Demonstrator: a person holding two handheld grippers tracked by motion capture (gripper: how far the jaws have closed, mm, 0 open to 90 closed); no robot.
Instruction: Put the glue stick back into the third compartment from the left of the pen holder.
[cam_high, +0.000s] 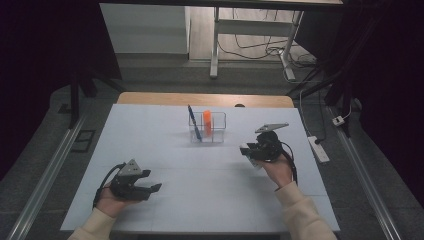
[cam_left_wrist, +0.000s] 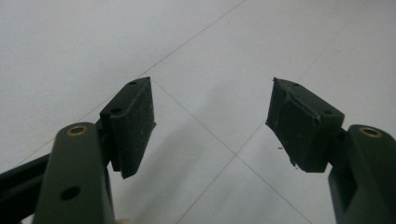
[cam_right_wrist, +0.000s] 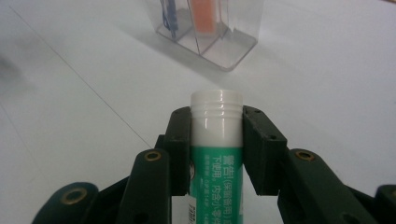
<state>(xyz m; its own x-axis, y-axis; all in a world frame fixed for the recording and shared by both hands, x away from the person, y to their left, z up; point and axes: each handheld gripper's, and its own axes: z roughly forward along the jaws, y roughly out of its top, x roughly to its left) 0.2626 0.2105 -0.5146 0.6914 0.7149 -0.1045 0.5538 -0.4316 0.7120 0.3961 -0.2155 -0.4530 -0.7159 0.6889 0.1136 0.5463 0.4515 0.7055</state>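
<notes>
Chinese print in white on the green label of the glue stick, too small to make out. White cap end aimed straight ahead at the clear organizer, long axis along the jaws. Clamped tight by the right gripper, just short of the organizer. Left gripper gaping, nothing between its pads.
</notes>
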